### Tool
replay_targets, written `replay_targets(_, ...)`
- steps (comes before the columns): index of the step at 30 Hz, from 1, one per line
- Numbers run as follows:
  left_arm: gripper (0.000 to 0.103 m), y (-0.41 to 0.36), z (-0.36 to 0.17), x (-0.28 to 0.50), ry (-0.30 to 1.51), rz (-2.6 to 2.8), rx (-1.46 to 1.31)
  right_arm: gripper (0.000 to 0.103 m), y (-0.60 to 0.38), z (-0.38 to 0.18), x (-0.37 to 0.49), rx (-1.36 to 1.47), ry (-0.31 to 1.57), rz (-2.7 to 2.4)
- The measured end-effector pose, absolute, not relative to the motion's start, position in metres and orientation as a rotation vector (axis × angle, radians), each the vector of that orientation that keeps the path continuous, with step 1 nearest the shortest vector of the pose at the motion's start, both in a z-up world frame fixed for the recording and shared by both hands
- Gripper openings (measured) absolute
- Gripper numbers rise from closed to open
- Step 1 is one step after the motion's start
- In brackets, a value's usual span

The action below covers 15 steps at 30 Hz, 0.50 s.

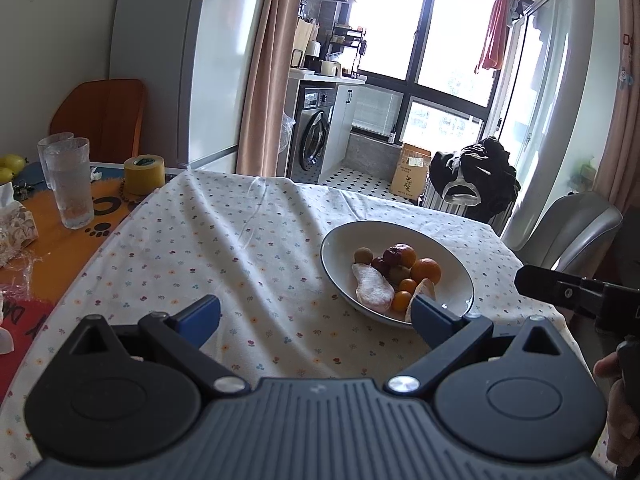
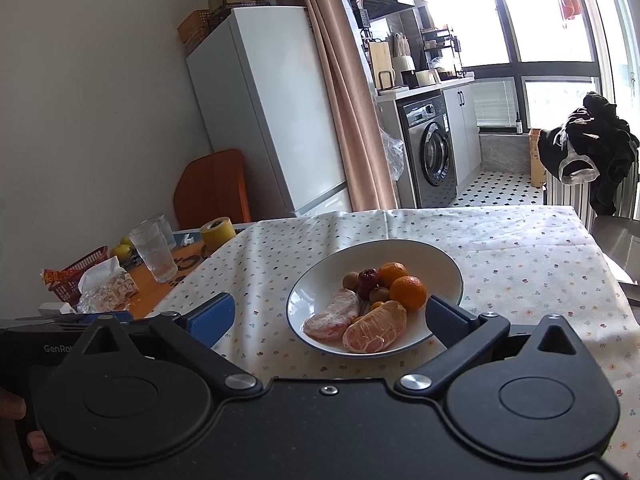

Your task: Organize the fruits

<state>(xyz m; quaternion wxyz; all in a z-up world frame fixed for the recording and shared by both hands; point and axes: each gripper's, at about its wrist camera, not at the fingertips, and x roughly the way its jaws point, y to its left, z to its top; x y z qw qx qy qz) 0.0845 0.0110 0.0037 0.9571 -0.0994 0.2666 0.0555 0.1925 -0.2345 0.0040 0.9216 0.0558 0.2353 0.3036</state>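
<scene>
— Fruits [image 2: 372,300] all piled in the white bowl [image 2: 448,268], which sits on the flowered tablecloth [image 2: 520,264] toward its right half.

— What's in there?

— Two peeled pomelo segments [image 2: 374,326] at the near rim, lying side by side, two oranges [image 2: 408,291] behind them, a dark red fruit [image 2: 368,280] and a couple of brown kiwis [image 2: 351,280] tucked in the middle. From the left view a few small kumquats [image 1: 402,300] show too.

— And the tools?

— Left gripper [image 1: 316,316] hangs above the cloth, jaws spread wide, nothing between them; its right finger overlaps the bowl's near edge in view. Right gripper [image 2: 330,316] is spread wide too, empty, the bowl framed between its fingers.

— Anything off to the side?

— Two ribbed glasses [image 1: 68,180] and a yellow tape roll [image 1: 143,175] stand on the orange mat [image 1: 52,248], well apart from the bowl.
</scene>
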Motion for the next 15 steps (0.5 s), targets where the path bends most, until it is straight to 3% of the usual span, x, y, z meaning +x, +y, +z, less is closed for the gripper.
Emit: replay_targets(15, 0.101, 0.006, 0.008, 0.062, 0.585, 0.101, -0.18, 0.103, -0.248, 0.007, 0.172, 0.095, 0.534, 0.671)
